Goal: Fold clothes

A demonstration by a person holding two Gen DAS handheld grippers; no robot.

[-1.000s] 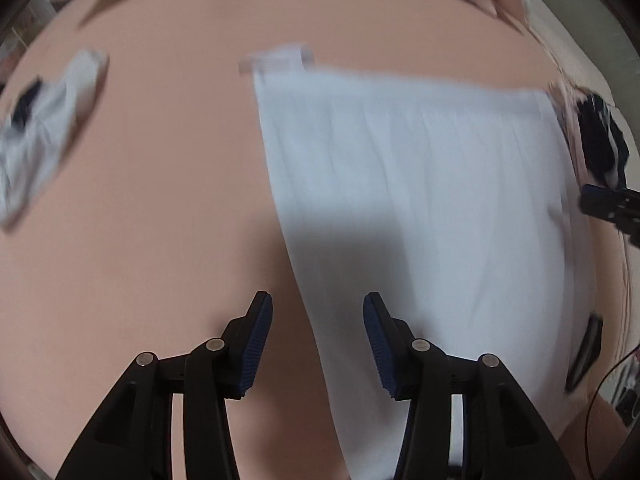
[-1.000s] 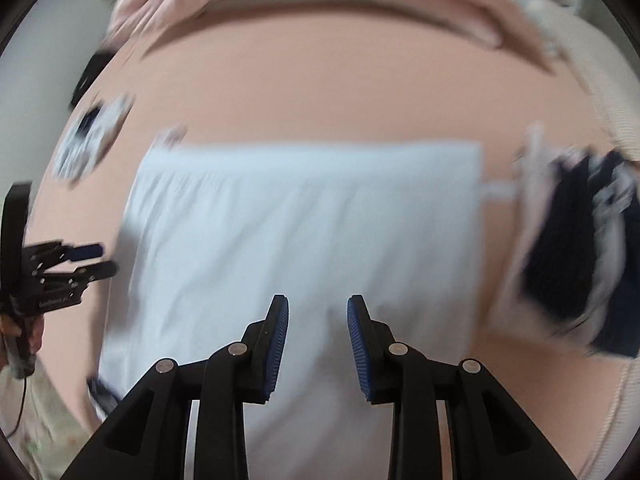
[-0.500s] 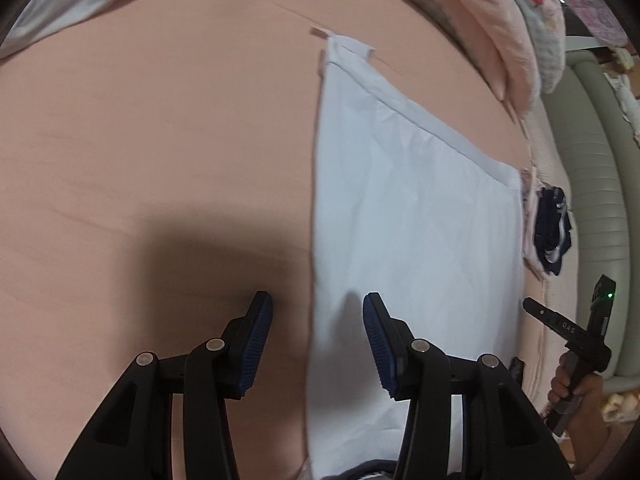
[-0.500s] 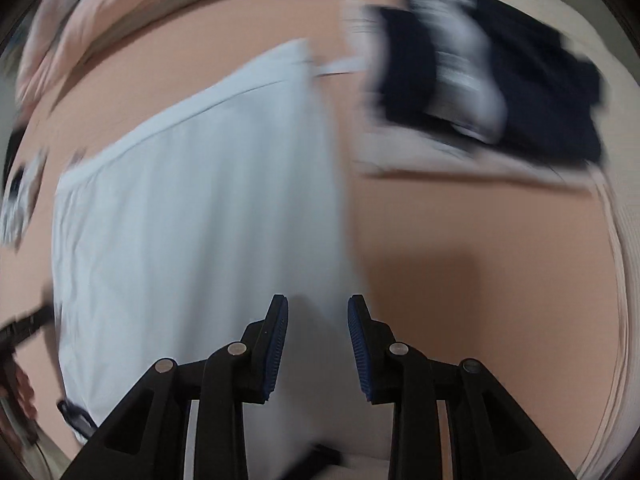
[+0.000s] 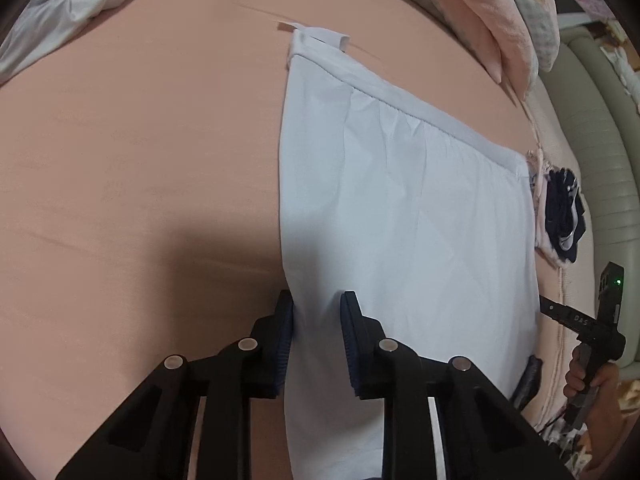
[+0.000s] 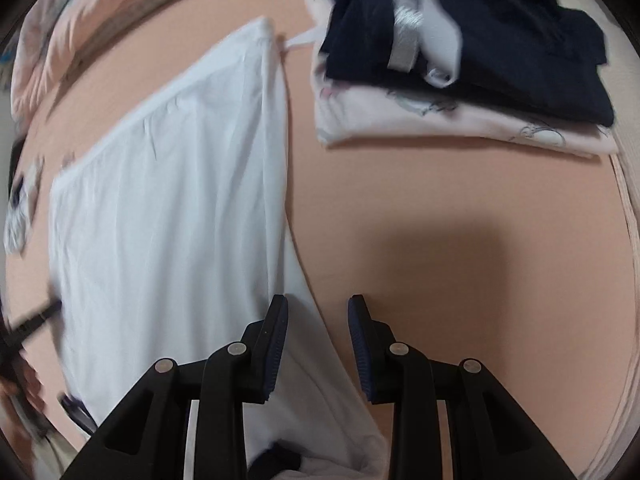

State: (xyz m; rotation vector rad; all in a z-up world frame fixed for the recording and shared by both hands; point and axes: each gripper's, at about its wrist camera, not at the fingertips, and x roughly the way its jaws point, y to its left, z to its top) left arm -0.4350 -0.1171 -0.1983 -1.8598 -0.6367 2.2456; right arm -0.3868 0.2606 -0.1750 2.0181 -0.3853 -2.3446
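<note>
left claw (image 5: 316,320) closing over skirt (image 5: 408,216) edge

One white garment (image 5: 404,216), two tools (image 5: 316,344) (image 6: 318,346), one folded stack (image 6: 452,68), one crumpled garment (image 5: 68,4).

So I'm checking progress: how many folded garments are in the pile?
3 that I can make out: a pink printed one at the bottom, a white one on it, a navy one on top. More may be hidden between them.

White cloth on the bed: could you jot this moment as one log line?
white garment: flat on bed sheet | left gripper: closing over its left edge | right gripper: open over right edge | folded stack: beside it
</note>
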